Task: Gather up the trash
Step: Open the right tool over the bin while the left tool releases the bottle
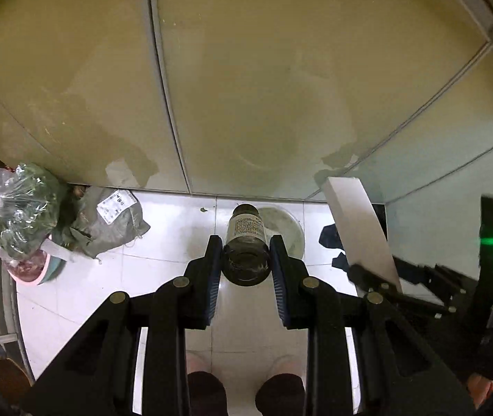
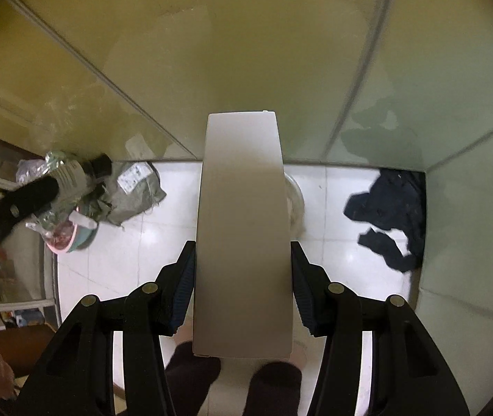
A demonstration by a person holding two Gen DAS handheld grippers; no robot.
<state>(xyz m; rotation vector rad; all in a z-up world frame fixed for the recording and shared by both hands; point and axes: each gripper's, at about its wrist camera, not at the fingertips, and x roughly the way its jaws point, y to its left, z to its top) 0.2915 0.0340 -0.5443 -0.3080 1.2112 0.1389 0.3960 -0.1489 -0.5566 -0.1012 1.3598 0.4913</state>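
My left gripper (image 1: pixel 245 251) points steeply down at a white tiled floor and is shut on a dark glass bottle (image 1: pixel 246 242) with a pale label, neck pointing away. My right gripper (image 2: pixel 243 260) is shut on a long white carton (image 2: pixel 243 235), held by its sides. In the left wrist view the carton (image 1: pixel 360 232) and the right gripper (image 1: pixel 419 274) show at the right. The right wrist view shows the bottle (image 2: pixel 73 175) in the left gripper (image 2: pixel 28 197) at the left. A round pale bin or drain (image 1: pixel 289 232) lies on the floor just beyond the bottle, mostly hidden.
A grey parcel bag (image 1: pixel 107 223), a clear plastic bag of greens (image 1: pixel 21 208) and a pink-rimmed bowl (image 1: pixel 35 272) sit by the wall at the left. Dark cloth (image 2: pixel 390 215) lies in the right corner. Glass panels (image 1: pixel 281 86) close the space ahead. The person's feet (image 1: pixel 208 391) stand below.
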